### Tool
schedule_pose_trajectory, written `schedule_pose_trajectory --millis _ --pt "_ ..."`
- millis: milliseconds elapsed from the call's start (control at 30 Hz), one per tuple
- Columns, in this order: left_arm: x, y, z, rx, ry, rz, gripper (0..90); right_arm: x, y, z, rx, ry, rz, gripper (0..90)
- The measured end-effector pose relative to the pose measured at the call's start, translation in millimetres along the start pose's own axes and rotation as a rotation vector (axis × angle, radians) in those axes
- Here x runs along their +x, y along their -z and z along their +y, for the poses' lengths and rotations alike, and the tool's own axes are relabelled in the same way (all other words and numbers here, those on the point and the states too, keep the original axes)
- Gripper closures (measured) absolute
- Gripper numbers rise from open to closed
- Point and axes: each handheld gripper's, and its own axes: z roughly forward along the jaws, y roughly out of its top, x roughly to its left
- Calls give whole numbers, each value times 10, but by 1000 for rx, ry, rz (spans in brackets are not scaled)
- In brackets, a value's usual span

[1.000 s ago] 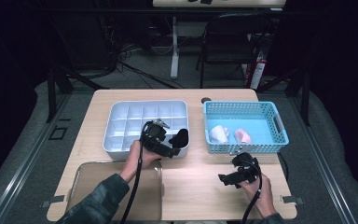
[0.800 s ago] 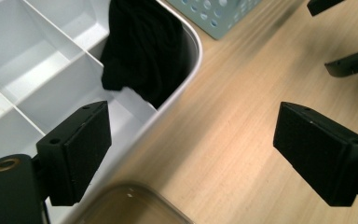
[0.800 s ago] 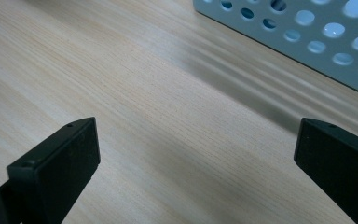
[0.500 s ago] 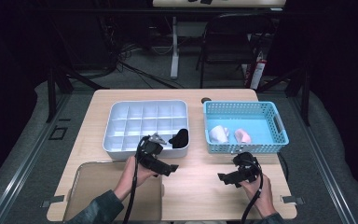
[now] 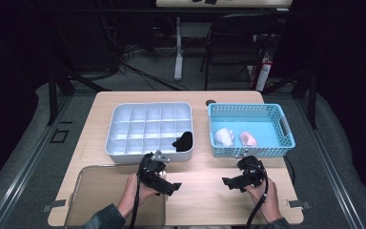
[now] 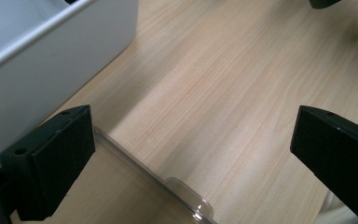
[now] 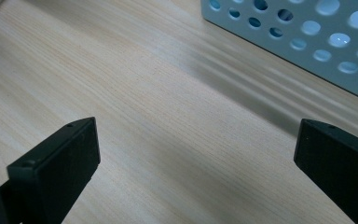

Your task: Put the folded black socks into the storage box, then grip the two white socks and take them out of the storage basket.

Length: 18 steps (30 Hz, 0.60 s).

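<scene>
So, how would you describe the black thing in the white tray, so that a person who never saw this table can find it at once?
Look at the white tray with many small compartments, on the wooden table left of the blue basket. The black thing sits in the tray's corner compartment nearest the person and nearest the basket. It is the one dark item there; the other compartments look empty.

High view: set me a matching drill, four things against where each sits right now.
Things:
1. black item
2. white bundle
3. pink bundle
4. clear lid

Places:
A. right part of the blue basket
B. near-left corner of the table
C. near-right compartment of the white divided tray
D. left part of the blue basket

Pairs: 1-C, 2-D, 3-A, 4-B
</scene>
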Motion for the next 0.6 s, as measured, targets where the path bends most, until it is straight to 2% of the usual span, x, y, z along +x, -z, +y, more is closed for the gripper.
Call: schedule_pose_trajectory --millis 33,100,167,300,433,533,600 --pt "-18 -5 -14 -4 -9 14 0 1 1 -4 -5 -4 2 0" --pt "-37 -22 -39 -3 -17 10 0 5 2 -7 -3 -4 7 0" --pt "-52 -45 -65 8 -29 31 0 3 5 -3 8 7 0 0" --pt "-56 -42 -100 6 -34 38 0 14 6 3 8 6 7 0" --pt "-64 -36 -121 -17 -40 18 0 30 -1 17 17 17 9 0" --pt "-77 -46 -117 -9 -47 0 0 36 2 22 23 22 10 0" --pt "-84 -54 -113 -14 -54 6 0 41 21 28 21 34 -5 0"
